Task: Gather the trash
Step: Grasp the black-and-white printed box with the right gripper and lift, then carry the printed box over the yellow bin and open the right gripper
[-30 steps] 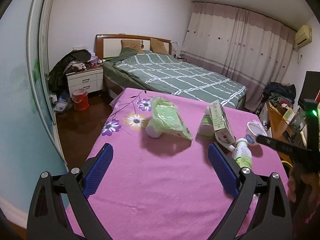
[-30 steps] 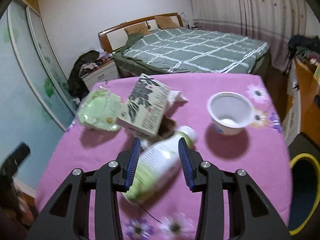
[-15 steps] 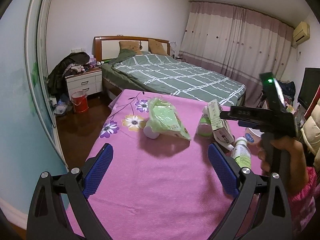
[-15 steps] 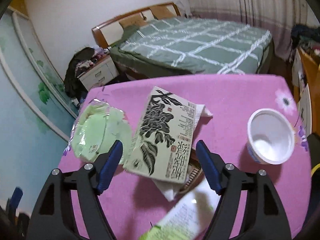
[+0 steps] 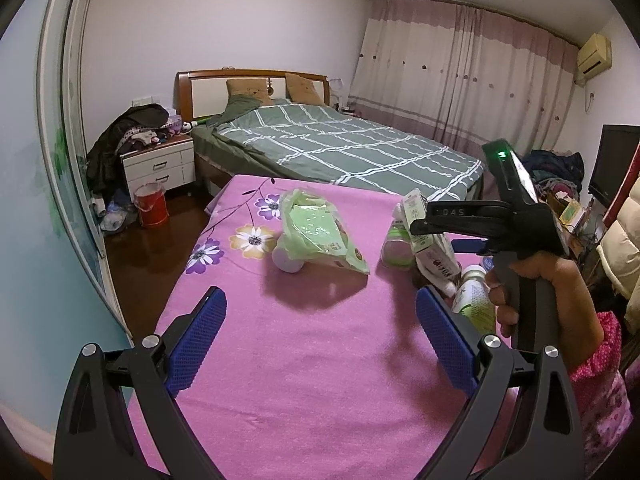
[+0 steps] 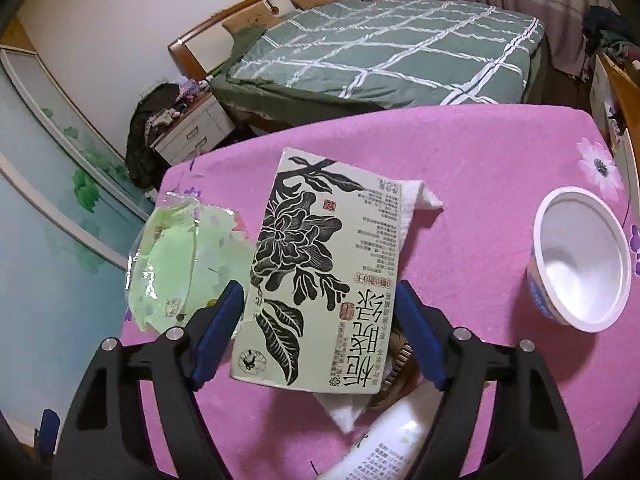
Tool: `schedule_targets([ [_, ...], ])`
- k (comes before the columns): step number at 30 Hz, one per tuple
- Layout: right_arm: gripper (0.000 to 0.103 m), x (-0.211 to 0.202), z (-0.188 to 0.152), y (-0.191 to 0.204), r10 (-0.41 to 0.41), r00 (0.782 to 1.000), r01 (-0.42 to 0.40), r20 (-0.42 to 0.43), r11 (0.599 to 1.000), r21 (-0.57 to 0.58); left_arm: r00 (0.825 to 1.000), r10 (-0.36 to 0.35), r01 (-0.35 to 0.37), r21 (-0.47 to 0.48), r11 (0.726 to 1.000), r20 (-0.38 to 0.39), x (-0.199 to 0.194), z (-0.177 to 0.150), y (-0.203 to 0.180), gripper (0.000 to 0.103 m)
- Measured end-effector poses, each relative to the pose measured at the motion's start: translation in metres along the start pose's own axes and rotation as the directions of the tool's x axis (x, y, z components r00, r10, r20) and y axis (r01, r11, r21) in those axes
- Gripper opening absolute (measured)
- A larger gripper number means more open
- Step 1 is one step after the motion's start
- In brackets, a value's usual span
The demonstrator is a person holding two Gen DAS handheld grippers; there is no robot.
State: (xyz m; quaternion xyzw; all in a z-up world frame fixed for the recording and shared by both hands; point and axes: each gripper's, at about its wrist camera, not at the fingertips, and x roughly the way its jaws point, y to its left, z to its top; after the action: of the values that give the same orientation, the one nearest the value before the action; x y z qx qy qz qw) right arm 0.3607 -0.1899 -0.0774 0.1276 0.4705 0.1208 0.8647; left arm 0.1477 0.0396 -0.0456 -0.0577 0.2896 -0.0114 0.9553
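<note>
Pink table (image 6: 480, 152): right claw (image 6: 320, 320) spread astride carton (image 6: 320, 264)

A table covered by a pink flowered cloth (image 5: 304, 360) carries the trash. On it lie a crumpled green plastic bag (image 6: 180, 256), a flower-printed carton (image 6: 324, 268) resting tilted over white tissue (image 6: 420, 198) and what may be a brown wrapper, a white bottle (image 6: 384, 448) on its side, and an upright white cup (image 6: 580, 256) near the right edge.
</note>
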Motion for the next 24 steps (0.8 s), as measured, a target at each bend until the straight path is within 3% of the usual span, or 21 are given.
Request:
schedule_targets([
  [11, 0.072, -0.052, -0.021, -0.008, 0.045, 0.994, -0.044, 0.096, 0.999, -0.019, 1.0, -0.015, 0.015, 0.014, 1.0, -0.01, 0.001, -0.001, -0.008, 0.094],
  [19, 0.072, -0.11, -0.06, -0.045, -0.009, 0.982, 0.011, 0.191, 1.0, -0.011, 0.998, -0.05, 0.051, 0.05, 0.997, -0.025, 0.006, -0.006, -0.027, 0.094],
  [24, 0.072, -0.15, -0.092, -0.098, -0.097, 0.967, 0.085, 0.235, 0.995, 0.061, 0.996, -0.081, 0.084, 0.082, 0.993, -0.045, 0.014, -0.01, -0.047, 0.094],
])
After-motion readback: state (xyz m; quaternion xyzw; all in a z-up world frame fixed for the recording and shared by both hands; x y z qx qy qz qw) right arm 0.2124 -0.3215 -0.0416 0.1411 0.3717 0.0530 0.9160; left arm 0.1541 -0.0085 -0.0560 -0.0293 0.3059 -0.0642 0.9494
